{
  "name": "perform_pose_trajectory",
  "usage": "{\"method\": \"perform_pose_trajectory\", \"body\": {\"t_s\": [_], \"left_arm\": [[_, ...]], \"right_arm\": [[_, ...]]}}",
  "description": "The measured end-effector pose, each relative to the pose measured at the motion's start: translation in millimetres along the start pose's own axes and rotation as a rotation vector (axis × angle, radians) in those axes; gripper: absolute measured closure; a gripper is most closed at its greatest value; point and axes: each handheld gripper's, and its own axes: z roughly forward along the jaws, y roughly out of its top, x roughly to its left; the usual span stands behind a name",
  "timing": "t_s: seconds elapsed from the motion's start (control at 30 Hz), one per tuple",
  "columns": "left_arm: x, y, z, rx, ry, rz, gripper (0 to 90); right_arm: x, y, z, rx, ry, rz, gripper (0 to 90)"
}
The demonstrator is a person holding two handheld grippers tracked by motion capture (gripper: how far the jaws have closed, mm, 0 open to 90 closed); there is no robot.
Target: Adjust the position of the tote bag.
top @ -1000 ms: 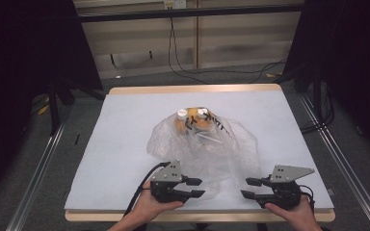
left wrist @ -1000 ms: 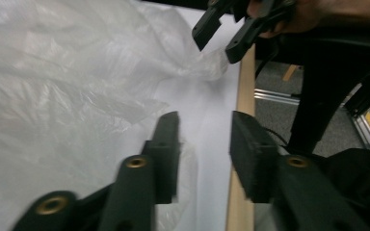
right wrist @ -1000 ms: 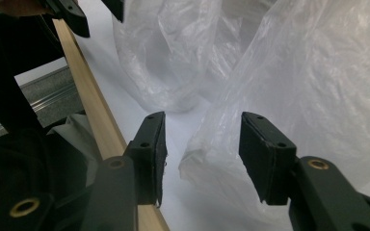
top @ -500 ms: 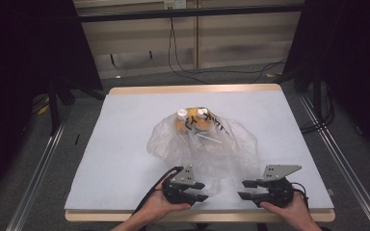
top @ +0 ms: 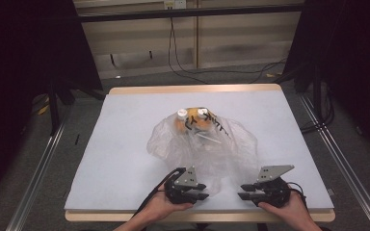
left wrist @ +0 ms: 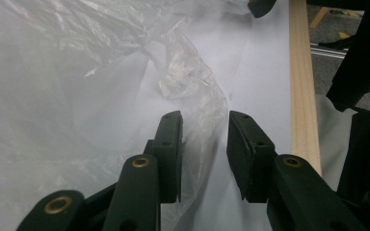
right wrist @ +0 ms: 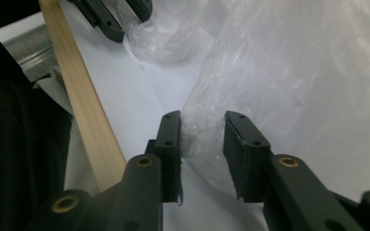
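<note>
A table with a pale grey top and a light wooden edge fills the middle of the high view. Beyond it, at twelve o'clock, stands a beige panelled wall, crossed by a dark horizontal bar. Black cables hang down the wall and trail over the grey floor. Black curtains close the sides at nine and three o'clock. Metal rails run along the floor beside the table.

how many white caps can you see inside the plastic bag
2: both at the far end of the plastic bag, side by side, left cap and right cap. More may be hidden under the crumpled plastic.
</note>
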Motion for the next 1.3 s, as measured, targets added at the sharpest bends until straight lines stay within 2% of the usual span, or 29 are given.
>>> {"method": "perform_pose_trajectory", "body": {"t_s": [0.07,0.17,0.2,0.23,0.27,0.33,0.43,0.53,0.67,0.7,0.8,0.87,1.0,1.03,1.2,1.3], "left_arm": [[-1.0,0.9,-0.4,0.011,0.002,0.019,71.1],[-3.1,3.3,0.0,0.024,-0.013,0.039,82.7],[-2.9,3.5,-0.2,0.03,-0.018,0.03,84.3],[-0.1,2.9,-0.8,0.03,-0.035,0.014,89.7],[-0.1,2.9,-0.8,0.03,-0.035,0.014,90.0],[3.0,2.1,-1.4,0.027,-0.052,-0.015,90.0],[5.5,0.6,-3.2,0.013,-0.062,-0.035,90.0],[5.8,0.2,-4.2,0.001,-0.065,-0.043,90.0],[0.8,5.1,-9.7,-0.029,-0.077,-0.033,90.0],[-0.4,5.9,-10.9,-0.038,-0.077,-0.029,90.0],[-4.0,6.9,-14.9,-0.05,-0.08,-0.03,90.0],[-4.2,7.7,-18.1,-0.08,-0.086,-0.022,90.0],[-3.0,10.7,-28.2,-0.124,-0.083,-0.031,90.0],[-2.5,11.7,-31.2,-0.133,-0.082,-0.022,90.0],[-4.3,14.6,-46.3,-0.187,-0.069,-0.02,90.0],[-5.3,15.3,-53.6,-0.221,-0.066,-0.035,90.0]], "right_arm": [[0.4,0.4,1.3,0.005,0.004,-0.003,74.1],[0.8,0.9,1.3,0.007,0.011,0.003,81.5],[0.6,0.9,1.0,0.007,0.012,0.004,83.6],[-0.4,0.7,0.9,-0.001,0.02,0.002,86.1],[-0.5,0.8,0.5,-0.003,0.023,0.005,86.7],[-0.3,1.0,-0.3,-0.007,0.025,0.011,87.4],[-0.4,1.4,-1.4,-0.017,0.029,0.009,88.2],[-0.5,1.8,-2.8,-0.031,0.03,0.007,88.7],[0.5,2.4,-5.4,-0.054,0.033,-0.001,89.4],[1.4,3.0,-7.2,-0.071,0.024,-0.013,89.6],[1.3,3.4,-10.2,-0.085,0.016,-0.006,89.9],[0.5,3.3,-12.4,-0.099,0.015,-0.003,90.0],[0.0,4.2,-16.7,-0.133,0.007,-0.002,90.0],[0.0,4.6,-17.6,-0.138,0.004,0.0,90.0],[3.8,9.7,-27.1,-0.216,-0.013,-0.025,90.0],[3.7,11.0,-29.4,-0.232,-0.016,-0.029,90.0]]}}
